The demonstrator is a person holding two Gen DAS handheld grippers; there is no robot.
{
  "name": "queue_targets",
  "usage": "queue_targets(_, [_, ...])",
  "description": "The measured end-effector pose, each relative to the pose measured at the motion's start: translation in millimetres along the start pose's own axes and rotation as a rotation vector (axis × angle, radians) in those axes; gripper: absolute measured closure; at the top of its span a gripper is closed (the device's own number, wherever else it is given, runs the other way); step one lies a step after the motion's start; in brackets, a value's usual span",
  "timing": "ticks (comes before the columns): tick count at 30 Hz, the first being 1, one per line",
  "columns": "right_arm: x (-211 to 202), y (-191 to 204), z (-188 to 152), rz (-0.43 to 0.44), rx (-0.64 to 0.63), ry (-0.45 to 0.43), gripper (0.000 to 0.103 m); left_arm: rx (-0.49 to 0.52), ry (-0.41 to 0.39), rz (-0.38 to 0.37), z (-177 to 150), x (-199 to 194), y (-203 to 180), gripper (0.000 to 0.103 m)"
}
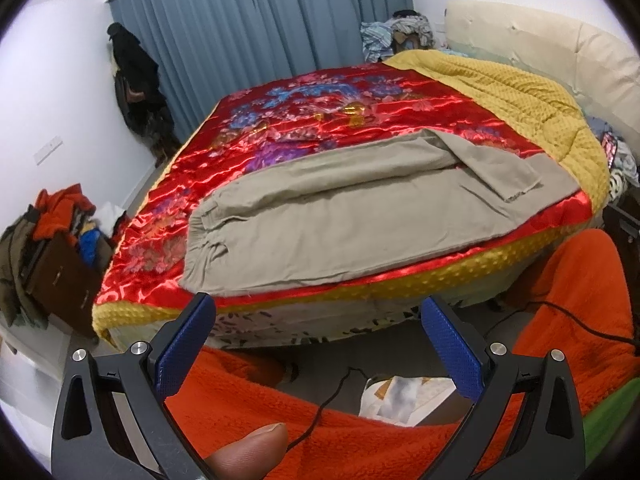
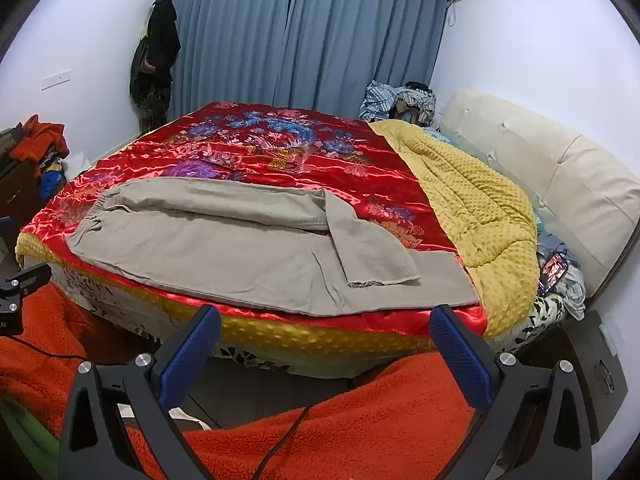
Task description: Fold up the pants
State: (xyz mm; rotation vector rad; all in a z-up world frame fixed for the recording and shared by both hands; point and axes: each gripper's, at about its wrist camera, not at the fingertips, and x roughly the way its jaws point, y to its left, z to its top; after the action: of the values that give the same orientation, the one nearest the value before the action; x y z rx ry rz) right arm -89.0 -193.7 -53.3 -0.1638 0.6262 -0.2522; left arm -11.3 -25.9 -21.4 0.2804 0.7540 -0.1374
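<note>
A: Where are the pants [image 1: 320, 224]?

B: Flat along the bed's near edge, easy for us to reach.

A: Our left claw [image 1: 316, 344] and right claw [image 2: 326, 354]?

B: Both wide open, holding nothing, ready to grab.

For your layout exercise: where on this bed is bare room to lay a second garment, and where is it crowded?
Free: the red satin cover between the pants and the curtains. Crowded: the near edge under the pants, the bunched yellow blanket, the clothes pile by the headboard.
</note>
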Motion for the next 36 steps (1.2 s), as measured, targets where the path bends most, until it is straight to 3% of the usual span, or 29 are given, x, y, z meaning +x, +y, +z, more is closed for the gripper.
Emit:
queue_targets(19, [4.5, 0.8, -5.6, -0.003, 0.001, 0.013, 0.000, -0.007, -0.002, -0.007, -1.1, -0.9, 1.5, 0.000])
queue_targets(36, [13.6, -4.9, -5.6, -0.072, 0.004, 0.057, 0.000, -0.025, 0.011, -0.012, -4.3, 2.2, 0.3, 0.000])
